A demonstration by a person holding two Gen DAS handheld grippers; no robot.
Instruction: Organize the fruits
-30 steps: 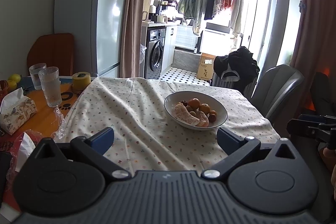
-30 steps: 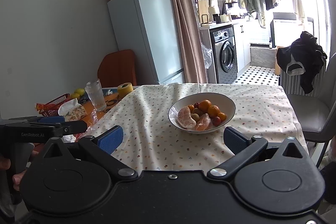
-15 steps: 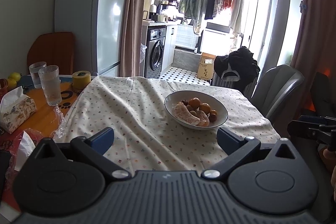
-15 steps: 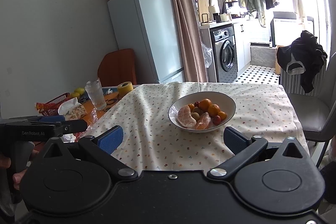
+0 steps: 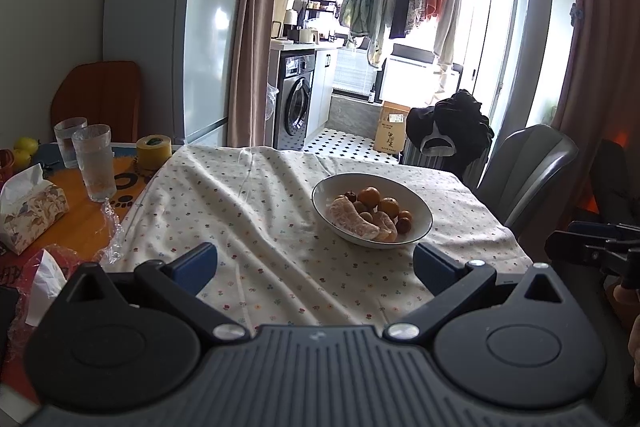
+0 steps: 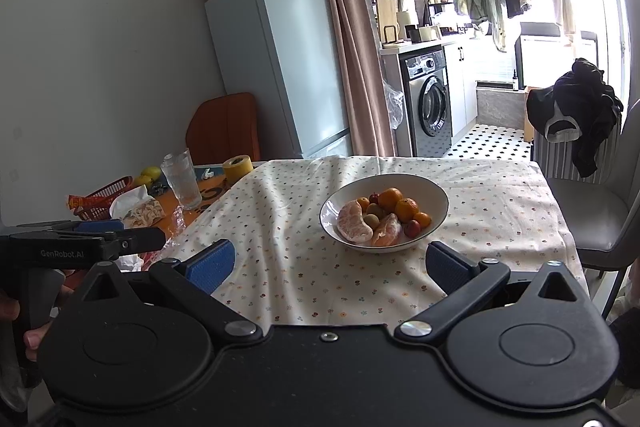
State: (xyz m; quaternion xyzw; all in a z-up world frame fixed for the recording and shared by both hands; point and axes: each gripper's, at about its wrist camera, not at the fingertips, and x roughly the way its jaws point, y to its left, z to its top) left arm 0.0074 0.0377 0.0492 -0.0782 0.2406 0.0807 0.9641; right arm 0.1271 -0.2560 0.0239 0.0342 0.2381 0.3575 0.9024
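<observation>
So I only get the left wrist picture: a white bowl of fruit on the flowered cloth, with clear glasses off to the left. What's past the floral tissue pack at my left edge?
Observer: The right wrist view shows a red plastic mesh basket just behind the tissue pack.
Operator: And the tool I'm looking along, what's it like from outside?
Observer: From the side, the left gripper is black, with "GenRobot.AI" printed in white on its body.
Operator: Who's holding it?
Observer: A person's hand grips the handle below it. Only the fingers show.
</observation>
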